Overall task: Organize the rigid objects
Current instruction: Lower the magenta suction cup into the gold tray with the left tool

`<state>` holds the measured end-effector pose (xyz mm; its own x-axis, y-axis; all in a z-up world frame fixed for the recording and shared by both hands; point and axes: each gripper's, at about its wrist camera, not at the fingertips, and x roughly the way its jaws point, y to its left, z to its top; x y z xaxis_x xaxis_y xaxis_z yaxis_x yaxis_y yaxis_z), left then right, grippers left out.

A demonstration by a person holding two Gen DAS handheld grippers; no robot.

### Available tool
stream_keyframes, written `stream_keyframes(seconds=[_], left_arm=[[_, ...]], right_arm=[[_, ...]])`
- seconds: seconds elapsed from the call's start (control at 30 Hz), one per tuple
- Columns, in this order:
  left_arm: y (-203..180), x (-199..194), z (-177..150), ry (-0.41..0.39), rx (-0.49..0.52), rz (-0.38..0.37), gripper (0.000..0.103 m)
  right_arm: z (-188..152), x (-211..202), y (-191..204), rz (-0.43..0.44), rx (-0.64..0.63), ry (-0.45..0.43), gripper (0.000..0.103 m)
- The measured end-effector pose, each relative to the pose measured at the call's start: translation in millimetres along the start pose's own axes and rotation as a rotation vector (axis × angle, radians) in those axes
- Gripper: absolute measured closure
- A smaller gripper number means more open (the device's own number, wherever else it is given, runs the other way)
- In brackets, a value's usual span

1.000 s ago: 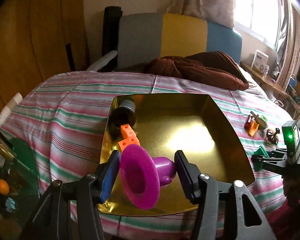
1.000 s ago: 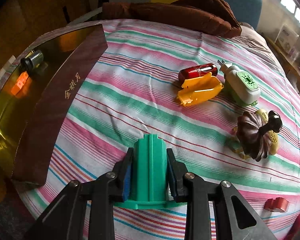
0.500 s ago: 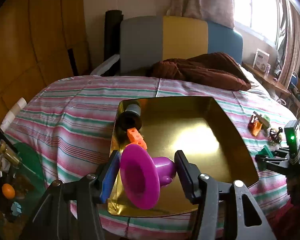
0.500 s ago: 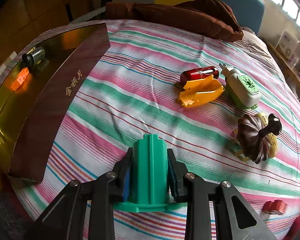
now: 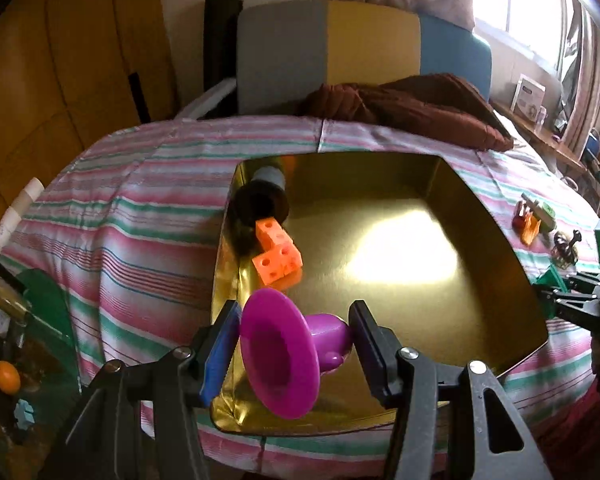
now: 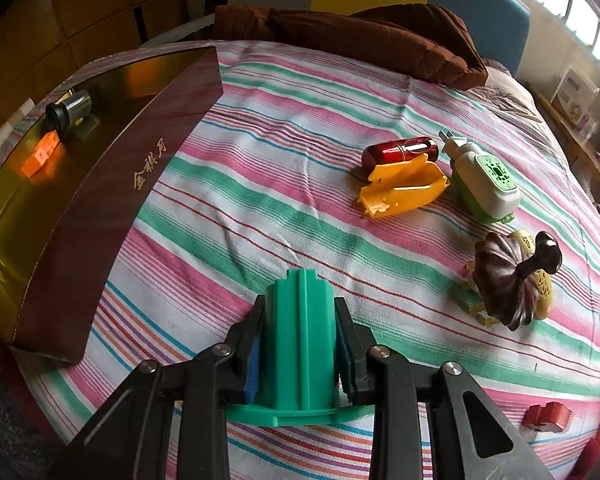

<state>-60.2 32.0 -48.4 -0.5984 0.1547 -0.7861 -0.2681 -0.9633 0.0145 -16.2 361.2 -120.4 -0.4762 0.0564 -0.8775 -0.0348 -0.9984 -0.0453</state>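
My left gripper [image 5: 294, 316] is shut on a magenta funnel-shaped piece [image 5: 276, 356], its wide flange by the left pad and its stem against the right pad. It hangs over the near left corner of the gold tray [image 5: 496, 236]. An orange cube block [image 5: 278, 256] and a dark cylinder [image 5: 266, 196] lie along the tray's left wall. My right gripper [image 6: 300, 312] is shut on a green ribbed piece [image 6: 302, 336] with a flat base, just above the striped bedcover [image 6: 260, 200], right of the tray's brown outer wall [image 6: 112, 208].
On the cover to the right lie an orange shell [image 6: 404, 188], a red bottle [image 6: 398, 150], a white and green plug-in device [image 6: 484, 180], a dark fluted piece [image 6: 508, 280] and a small red piece [image 6: 546, 416]. A brown blanket [image 6: 360, 36] is at the bed's far end.
My left gripper has sunk a little with the magenta piece still in it, near the tray's front left corner. The right gripper holds the green piece in the same spot.
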Motion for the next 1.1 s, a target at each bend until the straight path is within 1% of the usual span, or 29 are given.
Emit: stream_keyframes(seconds=[0.03,0.13,0.23,0.3,0.47,0.67,0.87,1.0,1.1], left_arm=[[1,4,0,0.012,-0.003,-0.007,0.047],[8,21,3,0.069,-0.028,-0.075,0.047],[15,35,6,0.114,-0.054,-0.107,0.047],[15,41,9,0.123,-0.041,-0.095,0.047],[12,49,19,0.114,0.003,-0.07,0.047],[10,53,28,0.109,0.032,-0.07,0.047],[9,63,33,0.111,0.059,-0.052,0.046],[6,76,34,0.143,0.092,-0.037,0.046],[7,80,32,0.142,0.108,-0.013,0.045]], right_arm=[[0,0,0,0.0,-0.001,0.0,0.072],[0,0,0,0.0,0.0,0.0,0.072],[0,0,1,-0.001,0.0,0.001,0.072],[1,1,2,-0.003,-0.005,0.001,0.072],[3,1,2,-0.002,-0.01,0.003,0.072],[4,2,2,-0.004,-0.015,0.004,0.072],[4,2,2,-0.005,-0.013,0.004,0.072],[4,2,2,-0.004,-0.012,0.004,0.072],[4,2,2,-0.004,-0.012,0.004,0.072]])
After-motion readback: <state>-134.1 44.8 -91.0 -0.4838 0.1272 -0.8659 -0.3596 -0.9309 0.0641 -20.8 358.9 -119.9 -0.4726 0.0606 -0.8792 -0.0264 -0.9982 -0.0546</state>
